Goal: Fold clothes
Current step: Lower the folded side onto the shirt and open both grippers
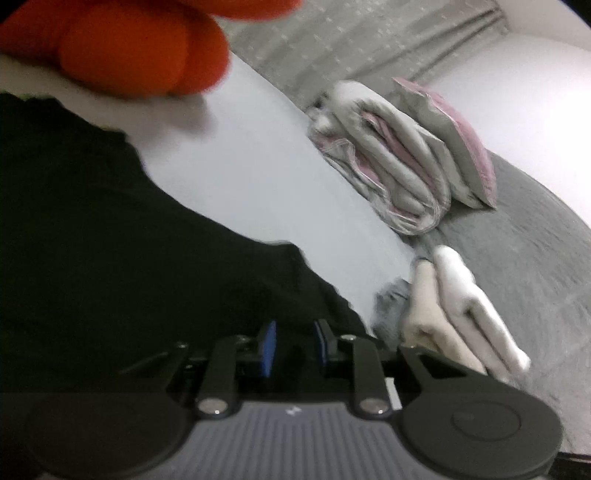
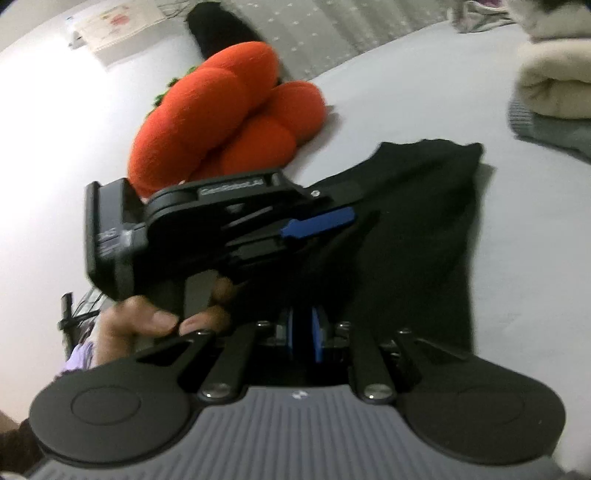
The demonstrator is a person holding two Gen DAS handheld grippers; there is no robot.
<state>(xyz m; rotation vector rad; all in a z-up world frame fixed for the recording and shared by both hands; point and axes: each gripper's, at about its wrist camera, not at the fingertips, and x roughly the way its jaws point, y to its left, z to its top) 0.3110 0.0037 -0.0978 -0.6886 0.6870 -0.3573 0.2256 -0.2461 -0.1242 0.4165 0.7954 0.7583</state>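
A plump orange plush cushion [image 2: 221, 110] made of rounded lobes is seen at ten o'clock on the pale grey bed sheet [image 2: 424, 81]. Green trim is visible at its far edge. A light patterned curtain [image 1: 332, 37] is hung along the twelve o'clock side. A white paper sheet with red print [image 2: 114, 22] is fixed to the wall at eleven o'clock.
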